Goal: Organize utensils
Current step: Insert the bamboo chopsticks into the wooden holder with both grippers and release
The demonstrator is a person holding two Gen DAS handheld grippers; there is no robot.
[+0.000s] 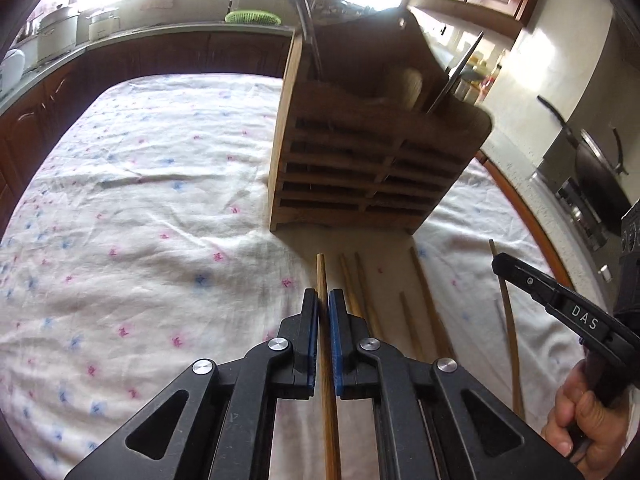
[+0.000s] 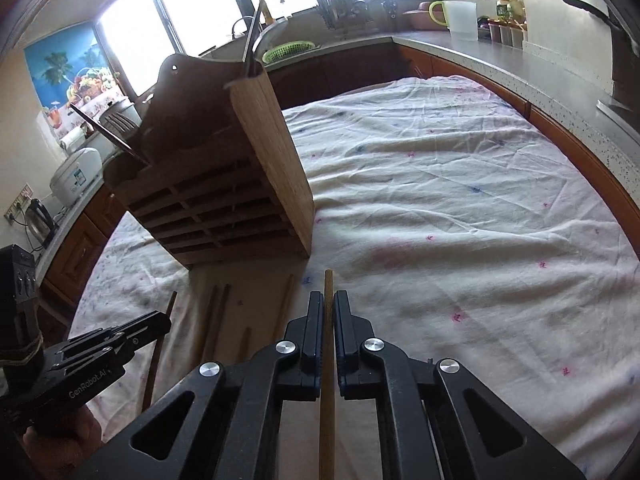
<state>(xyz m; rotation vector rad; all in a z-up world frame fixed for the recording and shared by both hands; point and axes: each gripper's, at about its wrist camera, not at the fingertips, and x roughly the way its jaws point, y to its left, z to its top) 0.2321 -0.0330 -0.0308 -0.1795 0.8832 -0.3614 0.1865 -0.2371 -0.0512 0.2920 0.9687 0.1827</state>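
Observation:
A wooden utensil holder (image 1: 360, 152) with slatted front stands on the clothed table; it also shows in the right wrist view (image 2: 240, 184). Knives and a fork stick out of its top. My left gripper (image 1: 324, 300) is shut on a wooden chopstick (image 1: 323, 276) that points toward the holder. My right gripper (image 2: 329, 300) is shut on another wooden chopstick (image 2: 328, 284), and it shows in the left wrist view (image 1: 500, 262) at the right. Several loose chopsticks (image 1: 424, 300) lie on the cloth in front of the holder, also in the right wrist view (image 2: 216, 320).
A white floral cloth (image 1: 140, 200) covers the round table. Kitchen counters ring it, with pots (image 1: 60, 32), a green basket (image 1: 252, 18), a rice cooker (image 2: 76, 176), a kettle (image 2: 38, 216) and a pitcher (image 2: 460, 16).

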